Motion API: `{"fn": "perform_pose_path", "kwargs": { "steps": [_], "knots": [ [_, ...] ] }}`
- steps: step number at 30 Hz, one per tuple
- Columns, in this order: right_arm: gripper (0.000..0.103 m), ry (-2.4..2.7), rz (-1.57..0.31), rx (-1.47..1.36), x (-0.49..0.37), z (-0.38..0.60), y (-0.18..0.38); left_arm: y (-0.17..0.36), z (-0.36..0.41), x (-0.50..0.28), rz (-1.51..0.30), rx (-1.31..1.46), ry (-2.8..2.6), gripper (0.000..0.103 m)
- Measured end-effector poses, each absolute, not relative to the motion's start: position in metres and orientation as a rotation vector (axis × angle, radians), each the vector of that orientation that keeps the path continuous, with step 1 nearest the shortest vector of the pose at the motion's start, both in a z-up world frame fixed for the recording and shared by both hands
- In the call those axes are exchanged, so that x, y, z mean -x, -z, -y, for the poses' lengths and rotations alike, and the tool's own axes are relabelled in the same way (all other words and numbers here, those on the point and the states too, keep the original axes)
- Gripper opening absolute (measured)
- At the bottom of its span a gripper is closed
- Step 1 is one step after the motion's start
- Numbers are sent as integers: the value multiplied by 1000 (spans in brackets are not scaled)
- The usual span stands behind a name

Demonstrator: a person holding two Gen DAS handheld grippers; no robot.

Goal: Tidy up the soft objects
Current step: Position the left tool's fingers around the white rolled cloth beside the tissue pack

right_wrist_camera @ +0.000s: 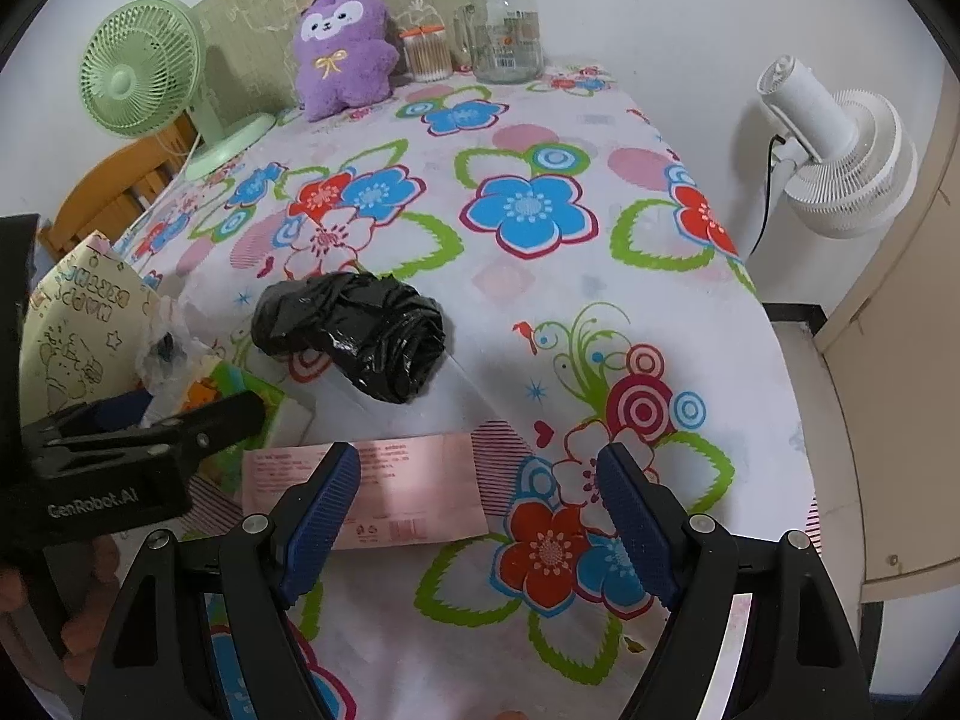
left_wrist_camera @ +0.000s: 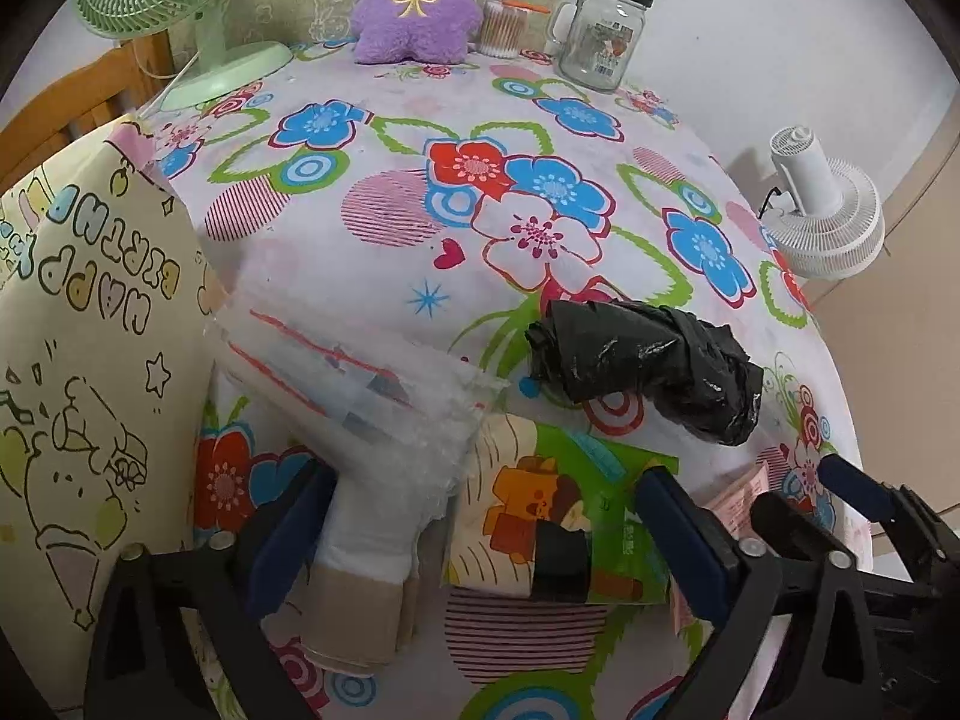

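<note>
My left gripper (left_wrist_camera: 486, 528) points down at the table's near edge with its jaws wide. Between them lie a clear plastic bag (left_wrist_camera: 372, 414) holding a white and beige cloth bundle (left_wrist_camera: 360, 564) and a green cartoon tissue pack (left_wrist_camera: 564, 480). I cannot see either pad pressing on them. A crumpled black plastic bag (left_wrist_camera: 648, 366) lies just beyond. My right gripper (right_wrist_camera: 480, 516) is open over a flat pink packet (right_wrist_camera: 384, 492) on the flowered tablecloth (right_wrist_camera: 540, 276), with its left pad above the packet. The black bag (right_wrist_camera: 354, 330) lies farther in.
A cream birthday gift bag (left_wrist_camera: 90, 360) stands at the left edge. At the back stand a purple plush toy (left_wrist_camera: 414, 0), a cotton-swab tub (left_wrist_camera: 501, 27), a glass jar (left_wrist_camera: 600, 36) and a green fan (left_wrist_camera: 180, 12). A white fan (right_wrist_camera: 840, 144) is clipped at the right.
</note>
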State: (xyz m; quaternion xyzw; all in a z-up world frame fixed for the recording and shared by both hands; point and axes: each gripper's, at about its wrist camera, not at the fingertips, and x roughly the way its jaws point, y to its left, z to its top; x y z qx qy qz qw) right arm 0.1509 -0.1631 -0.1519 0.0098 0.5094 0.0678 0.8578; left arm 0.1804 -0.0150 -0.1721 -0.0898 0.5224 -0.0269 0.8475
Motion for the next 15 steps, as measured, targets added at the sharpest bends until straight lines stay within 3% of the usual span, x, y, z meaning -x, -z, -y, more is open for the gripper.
{"fn": "perform_pose_path", "kwargs": {
  "steps": [5,7,13,15],
  "knots": [
    [83,-139,-1075,-27,-154,164,155,166,16,-179,-1097,203,94,67],
    [83,-140,-1072,-27,-154,163,154,161,18,-177,-1081,180,72,43],
    [83,-145,-1067,-31,-154,161,152,153,8,-176,-1058,165,43,19],
    [83,-146,-1067,-33,-154,161,152,151,6,-175,-1052,164,35,18]
  ]
}}
